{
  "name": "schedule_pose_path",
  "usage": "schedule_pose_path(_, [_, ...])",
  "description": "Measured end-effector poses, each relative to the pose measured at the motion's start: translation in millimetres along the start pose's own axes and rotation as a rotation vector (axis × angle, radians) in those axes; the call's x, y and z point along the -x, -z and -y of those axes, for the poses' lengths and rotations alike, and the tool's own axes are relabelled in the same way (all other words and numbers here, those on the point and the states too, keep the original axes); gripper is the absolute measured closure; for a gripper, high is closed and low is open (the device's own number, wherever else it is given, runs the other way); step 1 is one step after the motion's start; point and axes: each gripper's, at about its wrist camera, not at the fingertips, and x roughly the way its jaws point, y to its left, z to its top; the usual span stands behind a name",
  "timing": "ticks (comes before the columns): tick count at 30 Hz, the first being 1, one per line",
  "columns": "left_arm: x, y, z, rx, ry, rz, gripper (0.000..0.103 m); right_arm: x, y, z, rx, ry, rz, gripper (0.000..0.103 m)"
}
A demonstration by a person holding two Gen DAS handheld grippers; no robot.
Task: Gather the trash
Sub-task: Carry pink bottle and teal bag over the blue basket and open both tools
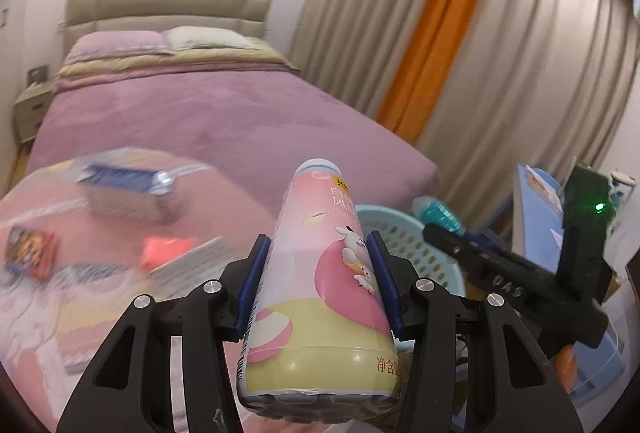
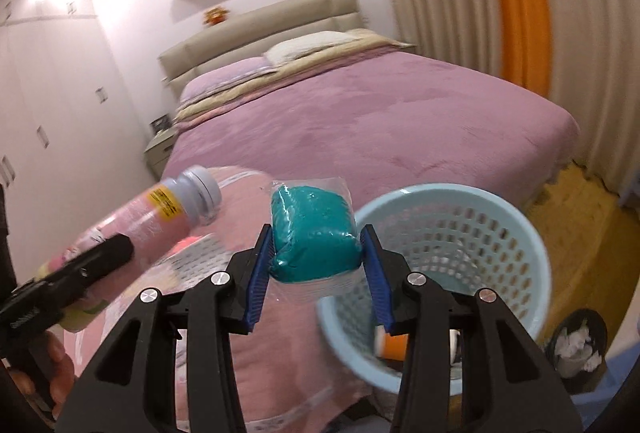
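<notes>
The pink and yellow bottle (image 1: 320,285) carries Chinese print: "净含量" reads at its base in the left wrist view, and larger white characters near its cap are only partly legible. The black gripper (image 1: 516,285) at the right shows pale lettering resembling "DAS". Other packets are too blurred to read.

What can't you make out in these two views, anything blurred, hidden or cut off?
- Left wrist view: flat wrappers on the pink bedspread, motion-blurred, print unreadable.
- Left wrist view: pink plastic bottle, label text cut by the left gripper fingers.
- Right wrist view: light blue perforated basket, contents hidden behind the right gripper.
</notes>
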Motion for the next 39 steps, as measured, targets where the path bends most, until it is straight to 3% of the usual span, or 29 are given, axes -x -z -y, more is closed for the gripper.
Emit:
schedule_pose_path(9, [-71.4,-8.6,31.4,-0.003,0.074,-0.087,0.055,-17.8,-0.7,72.1,-0.163,0.086,-0.054,0.063])
schedule_pose_path(19, [-129.1,14.4,44.6,-0.043,0.09,-0.223,0.055,-35.9,14.7,97.5,-0.174,0.183,-0.122,0.062])
schedule_pose_path(26, [-135.3,23.3,44.6,-0.059,0.083,-0.244,0.055,-48.6,19.8,102.8,-0.181,0.215,-0.159,0.054])
schedule_pose_path(30, [-129.2,21.7,46.3,-0.061,0.088,-0.227,0.048,-51.4,22.6,96.6,-0.166,0.219,-0.168,0.049])
schedule_pose_path(39, [-99.9,19.3,29.2,-0.031,0.094,-0.181,0.047,-45.9,22.9,76.5,-0.139,0.188,-0.16,0.049])
